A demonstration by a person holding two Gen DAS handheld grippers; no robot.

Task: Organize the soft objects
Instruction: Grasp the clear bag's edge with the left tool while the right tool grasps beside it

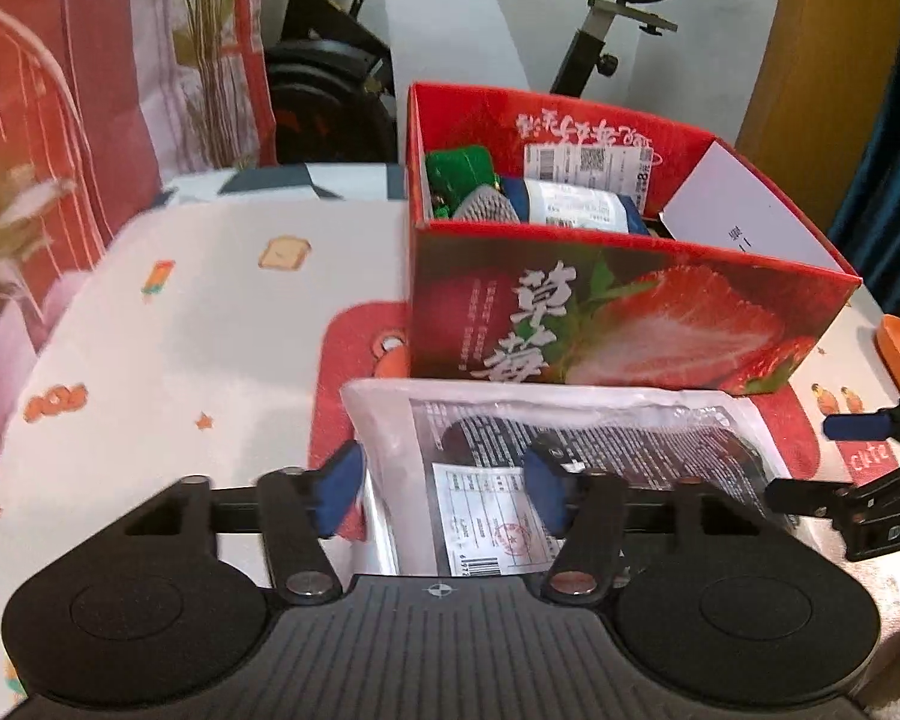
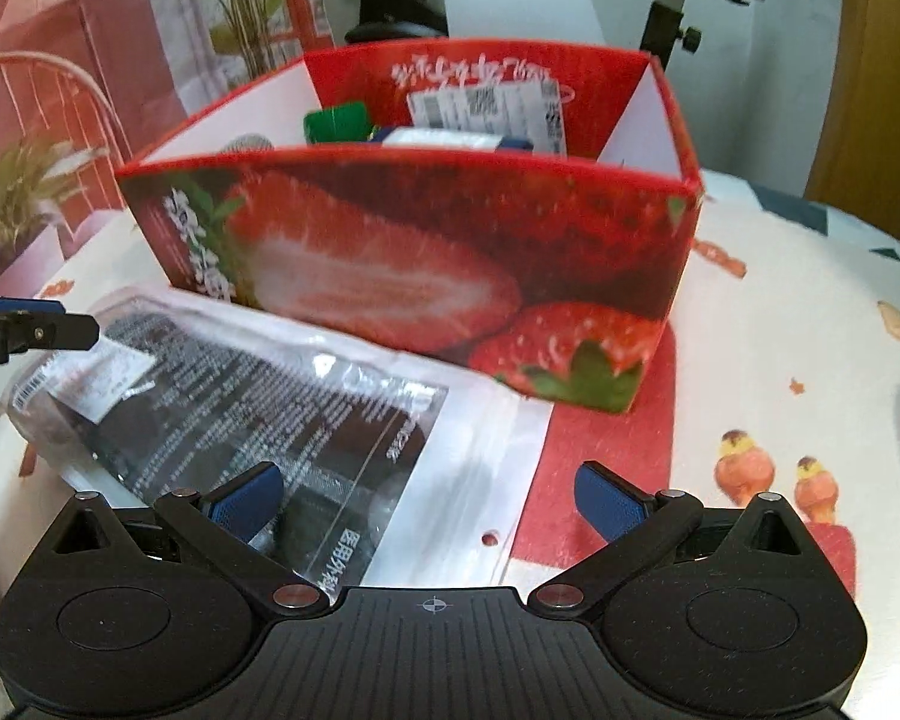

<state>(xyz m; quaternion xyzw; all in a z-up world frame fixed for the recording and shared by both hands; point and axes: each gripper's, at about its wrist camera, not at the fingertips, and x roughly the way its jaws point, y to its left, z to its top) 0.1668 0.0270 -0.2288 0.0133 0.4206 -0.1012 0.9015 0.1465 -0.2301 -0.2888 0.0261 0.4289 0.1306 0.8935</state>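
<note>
One plastic packet (image 1: 570, 450) flat on table (image 1: 180, 300), touching front wall of one strawberry box (image 1: 600, 312). Box holds green item (image 1: 459, 171), blue-white package (image 1: 576, 207), grey item (image 1: 486, 207). Left gripper (image 1: 444, 489) fingers apart, astride packet's left end. Right gripper (image 2: 429, 501) fingers apart over packet's right end. Cartoon-print tablecloth; one exercise bike (image 1: 606, 18) behind. Only right view shows two bird prints (image 2: 774, 474).

table w/ cartoon cloth (image 1: 168, 324): strawberry box (image 1: 618, 318), plastic pkg (image 1: 570, 444) on it.
</note>
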